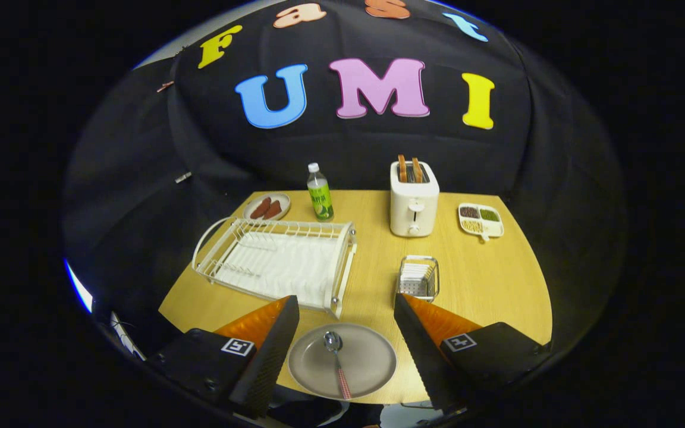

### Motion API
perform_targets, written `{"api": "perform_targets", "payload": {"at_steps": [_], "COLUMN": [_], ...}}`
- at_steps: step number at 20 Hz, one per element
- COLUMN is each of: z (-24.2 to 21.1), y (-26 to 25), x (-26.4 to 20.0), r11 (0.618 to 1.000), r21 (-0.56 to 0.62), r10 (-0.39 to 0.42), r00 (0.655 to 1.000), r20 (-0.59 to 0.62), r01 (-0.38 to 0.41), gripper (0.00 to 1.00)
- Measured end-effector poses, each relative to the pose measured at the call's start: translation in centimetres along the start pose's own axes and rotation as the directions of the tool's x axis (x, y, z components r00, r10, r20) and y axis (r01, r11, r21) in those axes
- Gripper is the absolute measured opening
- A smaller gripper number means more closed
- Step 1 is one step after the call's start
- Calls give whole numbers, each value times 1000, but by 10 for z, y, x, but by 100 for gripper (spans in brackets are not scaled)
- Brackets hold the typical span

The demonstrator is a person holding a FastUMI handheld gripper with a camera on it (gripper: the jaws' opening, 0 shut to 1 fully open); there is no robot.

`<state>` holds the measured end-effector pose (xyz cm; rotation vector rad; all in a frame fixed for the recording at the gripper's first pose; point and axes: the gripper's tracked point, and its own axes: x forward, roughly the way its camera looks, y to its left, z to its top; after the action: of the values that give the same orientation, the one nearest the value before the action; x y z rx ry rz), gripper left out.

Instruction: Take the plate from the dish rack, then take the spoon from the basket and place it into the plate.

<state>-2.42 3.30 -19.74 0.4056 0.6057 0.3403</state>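
Grey plate (pixel 366 361) holds spoon (pixel 337 362) between the spread, empty hand-held gripper (pixel 342 309).

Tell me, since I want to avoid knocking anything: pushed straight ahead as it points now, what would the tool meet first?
Probably the wire basket, just beyond the right finger. The open tool straddles the plate holding the spoon and may pass above them. Depth is hard to judge.
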Motion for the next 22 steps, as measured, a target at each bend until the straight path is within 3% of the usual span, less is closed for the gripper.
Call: {"api": "perform_targets", "payload": {"at_steps": [5,12,17,22], "z": [92,183,211,206], "y": [15,32,35,33], "x": [-31,-89,-121,-122], "r11": [994,983,972,968], "r21": [-107,-162,-179,-186], "r10": [-5,-19,-45,-58], "r00": [984,916,865,867], "r20": [181,400,500,495], "r01": [24,91,154,171], "gripper": [99,97,98,98]}}
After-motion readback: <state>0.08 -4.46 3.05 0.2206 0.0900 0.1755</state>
